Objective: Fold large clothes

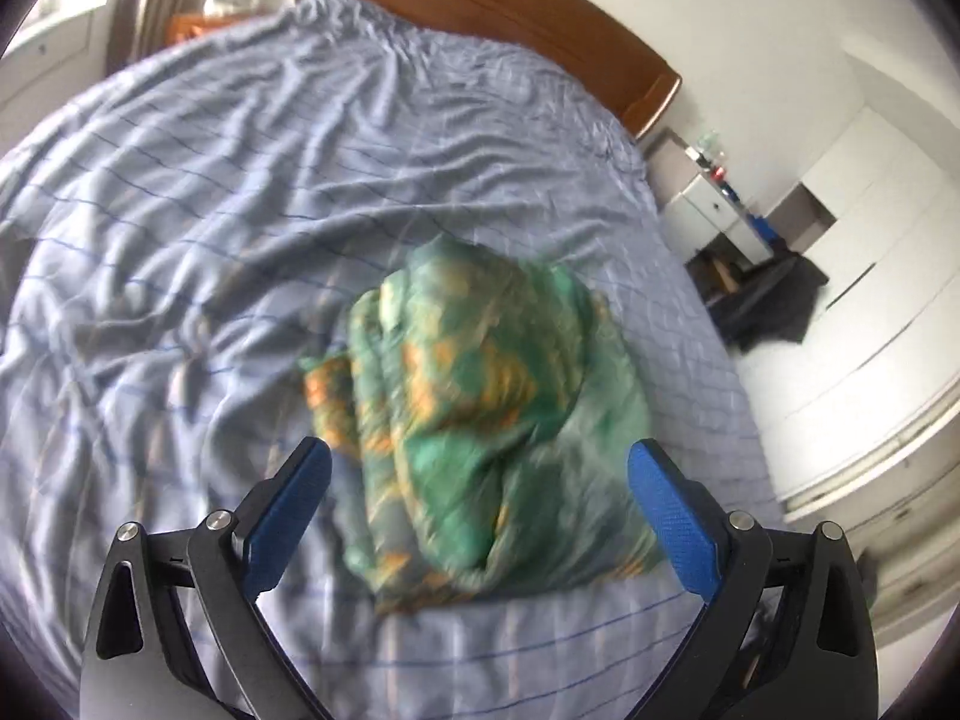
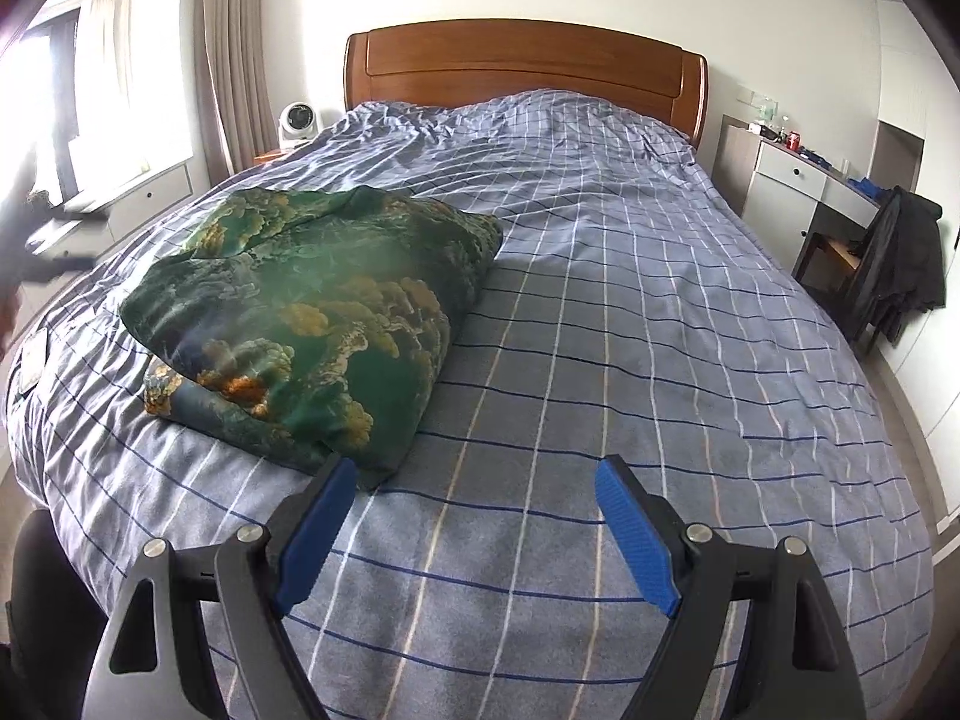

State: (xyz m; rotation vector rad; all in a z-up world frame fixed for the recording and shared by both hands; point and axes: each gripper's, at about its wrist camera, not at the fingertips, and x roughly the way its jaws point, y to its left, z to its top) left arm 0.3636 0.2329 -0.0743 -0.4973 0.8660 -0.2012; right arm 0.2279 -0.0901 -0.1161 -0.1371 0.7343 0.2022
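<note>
**Left wrist view: folded green garment on the bed, both grippers open and empty**

Left wrist view shows the left hand-held gripper (image 1: pixel 480 462) with its blue-padded jaws spread wide and nothing between the pads. Beyond the fingertips lies the green garment (image 1: pixel 480 420), a green cloth with orange-gold patches, bundled into a thick folded stack. The picture is blurred, so the folds and edges are hard to read. The garment rests on the bed (image 1: pixel 210 210), whose cover is pale blue-grey with a grid of dark and light lines and many wrinkles toward the wooden headboard (image 1: pixel 510 12).

From the right wrist view the right hand-held gripper (image 2: pixel 474 477) is likewise wide open and holds nothing; below it is only bare checked cover. Its left fingertip sits just in front of the near corner of the green garment (image 2: pixel 312 312), whether touching I cannot tell. The garment lies on the left half of the bed (image 2: pixel 660 330), toward the foot, as a plump folded pile with a lower layer showing at its left edge. A small white fan (image 2: pixel 297 120) stands beside the headboard (image 2: pixel 522 57), and a chair draped with dark clothing (image 2: pixel 900 252) stands at a white desk (image 2: pixel 792 180) to the right of the bed.
</note>
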